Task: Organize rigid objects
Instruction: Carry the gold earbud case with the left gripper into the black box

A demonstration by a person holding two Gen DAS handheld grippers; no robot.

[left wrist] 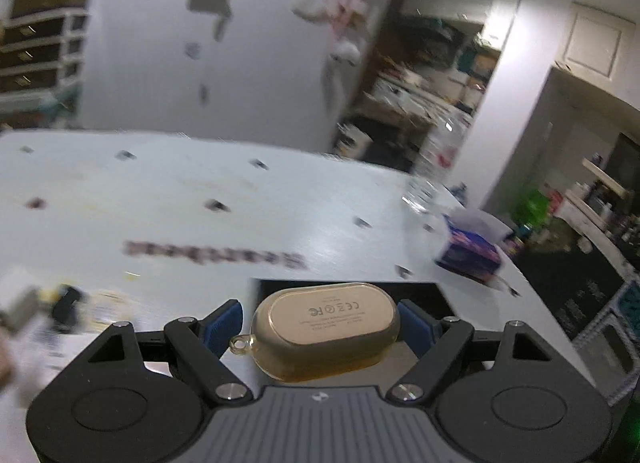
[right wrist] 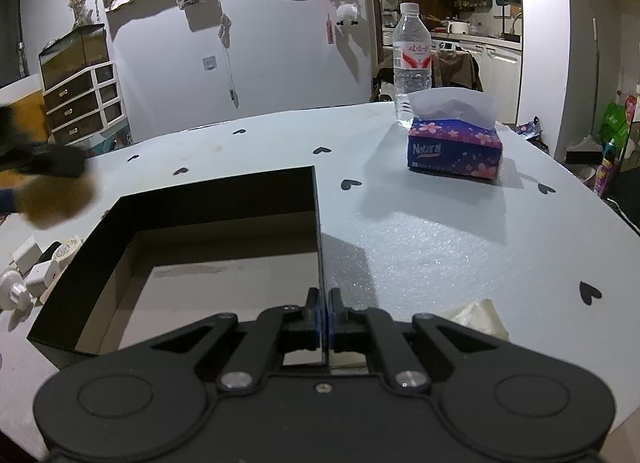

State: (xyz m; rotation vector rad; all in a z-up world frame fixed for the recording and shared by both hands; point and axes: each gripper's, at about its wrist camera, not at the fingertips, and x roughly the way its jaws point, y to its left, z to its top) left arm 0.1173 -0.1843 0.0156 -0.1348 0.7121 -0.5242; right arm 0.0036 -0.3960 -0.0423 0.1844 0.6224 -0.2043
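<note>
Pale foam-textured tabletop [right wrist: 440, 239] dotted with small black hearts carries everything under dim indoor light. On it, the left gripper [left wrist: 320, 323] pinches an oval tan earbud case in a glossy translucent amber sleeve [left wrist: 326, 329] between its blue pads [left wrist: 224, 323], held above the near edge of the black open-topped cardboard box with a brown matte interior [right wrist: 192, 263]. The right gripper [right wrist: 324, 315] is pressed together on the box's thin right wall, steadying it. My judgement: the slick rounded sleeve could slip or twist out of the pads, since the blurred left view suggests fast motion; a hard tug could also bend the thin wall. Beyond stand a purple floral tissue box [right wrist: 456, 151] and a clear ribbed plastic water bottle [right wrist: 412, 63]; small white items [right wrist: 28, 267] lie left of the box.
</note>
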